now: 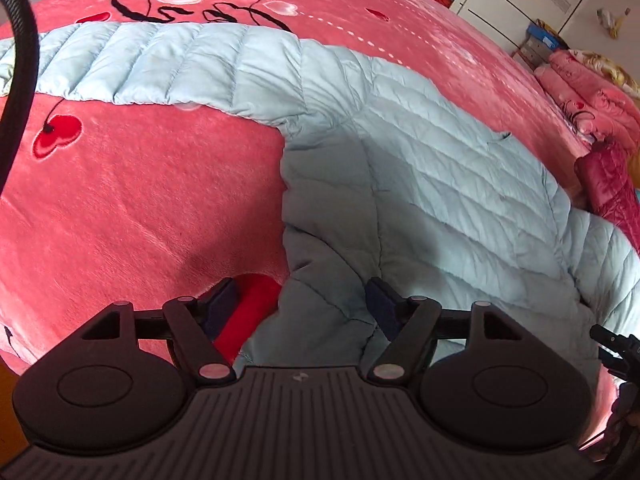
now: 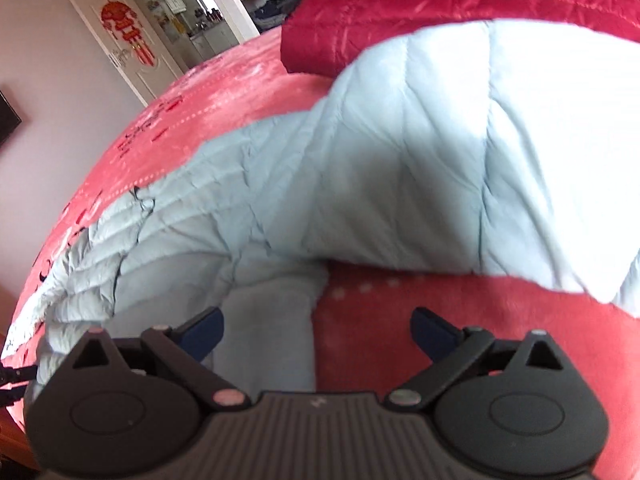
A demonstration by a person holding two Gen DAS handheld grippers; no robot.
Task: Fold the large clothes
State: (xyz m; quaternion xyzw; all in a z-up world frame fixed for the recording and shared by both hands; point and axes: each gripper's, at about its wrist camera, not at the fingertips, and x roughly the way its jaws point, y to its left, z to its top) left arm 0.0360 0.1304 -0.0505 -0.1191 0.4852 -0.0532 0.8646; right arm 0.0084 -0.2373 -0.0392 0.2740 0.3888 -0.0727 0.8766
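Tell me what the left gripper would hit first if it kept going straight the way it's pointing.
Most likely the light blue puffer jacket. The left gripper is open, and the jacket's near edge lies straight ahead between its fingers, with the pink blanket just left. How far off is unclear.

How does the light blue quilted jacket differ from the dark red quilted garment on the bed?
The light blue jacket is pale and matte; the dark red garment is deep red and shiny. The jacket lies spread out with a sleeve stretched away; the red garment sits bunched beside it. Both are quilted and lie on the pink blanket.
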